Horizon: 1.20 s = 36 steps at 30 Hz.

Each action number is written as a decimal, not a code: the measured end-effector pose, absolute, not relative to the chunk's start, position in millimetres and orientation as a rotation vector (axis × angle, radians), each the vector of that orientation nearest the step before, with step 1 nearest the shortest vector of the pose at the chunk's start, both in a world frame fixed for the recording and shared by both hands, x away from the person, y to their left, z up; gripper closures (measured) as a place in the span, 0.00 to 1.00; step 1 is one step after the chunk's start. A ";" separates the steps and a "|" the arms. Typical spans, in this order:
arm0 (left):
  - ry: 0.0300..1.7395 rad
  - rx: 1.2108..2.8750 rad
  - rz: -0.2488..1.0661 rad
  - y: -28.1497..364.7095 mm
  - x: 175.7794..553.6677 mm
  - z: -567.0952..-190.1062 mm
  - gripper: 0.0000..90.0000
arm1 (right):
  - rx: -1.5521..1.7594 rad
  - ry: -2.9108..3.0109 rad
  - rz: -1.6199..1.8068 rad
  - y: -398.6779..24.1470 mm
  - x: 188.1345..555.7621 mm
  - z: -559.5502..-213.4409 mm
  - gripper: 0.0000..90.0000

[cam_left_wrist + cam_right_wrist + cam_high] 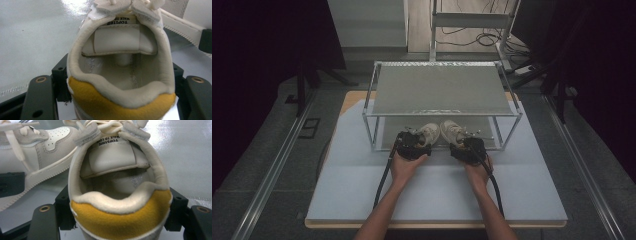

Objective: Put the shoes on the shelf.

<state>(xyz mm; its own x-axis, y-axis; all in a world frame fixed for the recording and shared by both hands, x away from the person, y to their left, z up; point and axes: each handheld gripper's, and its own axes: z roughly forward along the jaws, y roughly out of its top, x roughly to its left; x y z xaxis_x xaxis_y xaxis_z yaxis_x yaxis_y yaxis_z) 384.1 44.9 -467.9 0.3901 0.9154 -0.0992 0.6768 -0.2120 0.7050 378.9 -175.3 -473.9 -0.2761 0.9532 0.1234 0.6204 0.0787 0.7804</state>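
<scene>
Together, the left hand-held gripper [416, 141] is clasping the left shoe [428, 133] by its heel, and the right hand-held gripper [466, 145] is clasping the right shoe [452, 131]. Both shoes are sitting side by side at the rack's [442, 90] lower shelf, near its front edge.

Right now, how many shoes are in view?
2. The left shoe sits heel-first between the left gripper jaws, on the lower shelf of the metal rack. The right shoe lies beside it, gripped at the heel by the right gripper. None appears hidden.

left shoe [429, 133] beside right shoe [452, 131] | both on rack [442, 90] lower shelf | rack on table [362, 185]
</scene>
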 end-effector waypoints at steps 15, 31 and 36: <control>1.378 1.987 0.470 38.6 405.8 -474.6 0.33 | 1.593 1.910 1.024 -174.9 394.9 -482.1 0.33; 1.388 1.980 0.465 32.8 409.5 -478.9 0.32 | 1.594 1.924 1.008 -170.7 397.3 -488.9 0.30; 1.348 1.971 0.436 40.1 404.4 -475.5 0.26 | 1.568 1.946 1.050 -173.7 393.1 -485.4 0.22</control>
